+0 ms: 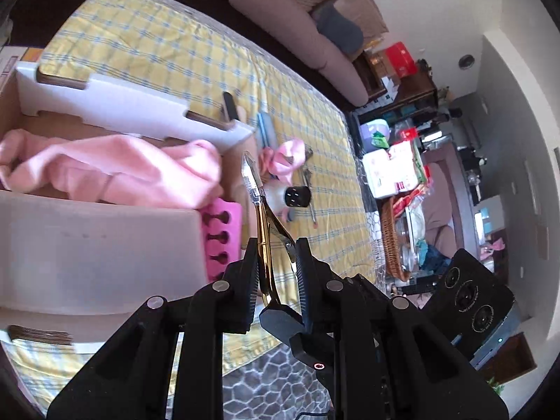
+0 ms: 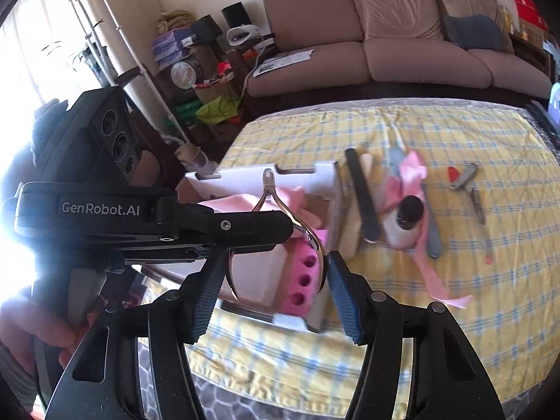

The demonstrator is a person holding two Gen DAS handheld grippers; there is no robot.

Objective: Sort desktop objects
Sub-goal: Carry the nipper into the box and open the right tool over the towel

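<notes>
Over the checked tablecloth (image 1: 196,52), left hand-held gripper (image 1: 276,273) apparently clamps gold nippers (image 1: 260,224).

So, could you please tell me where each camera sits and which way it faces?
Left wrist: on the left gripper, looking down over the yellow checked tablecloth and open cardboard box; its fingers clamp gold cuticle nippers.
Right wrist: on the right gripper, facing the brown sofa; jaws open, and a hand holds the left gripper.
Shared: nippers, box, pink toe separator, tablecloth.
</notes>
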